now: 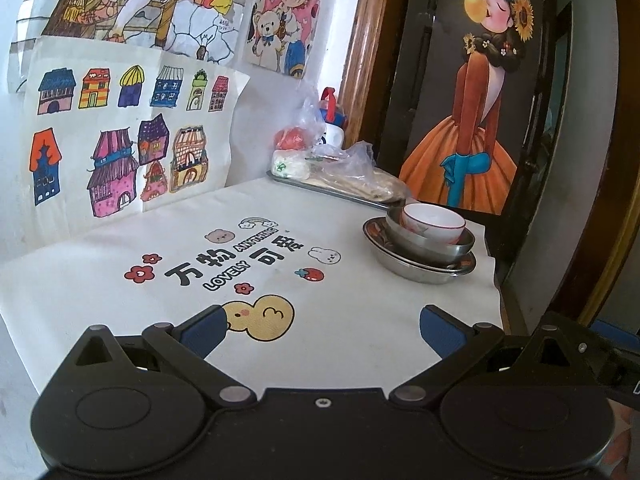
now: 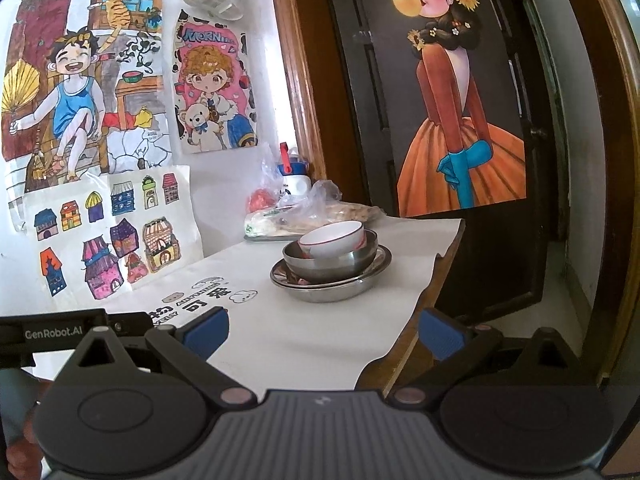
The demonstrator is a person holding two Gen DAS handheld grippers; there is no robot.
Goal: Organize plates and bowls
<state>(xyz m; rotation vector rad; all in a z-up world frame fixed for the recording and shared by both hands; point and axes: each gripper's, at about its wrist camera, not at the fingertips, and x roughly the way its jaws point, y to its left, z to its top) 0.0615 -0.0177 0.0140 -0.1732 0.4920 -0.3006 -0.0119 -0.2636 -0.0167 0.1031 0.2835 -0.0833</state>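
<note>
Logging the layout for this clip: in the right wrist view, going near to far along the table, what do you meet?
Open right gripper → printed tablecloth → stack of dishes: metal plate, metal bowl, white bowl → tray of bagged food → blue and white bottle at the wall.

Both wrist cams sit low at the bench (image 1: 340, 344) near edge, facing the back wall. Right cam's closer to the dish stack (image 2: 330, 264); both share stack + wall drawings (image 1: 120, 136).
</note>
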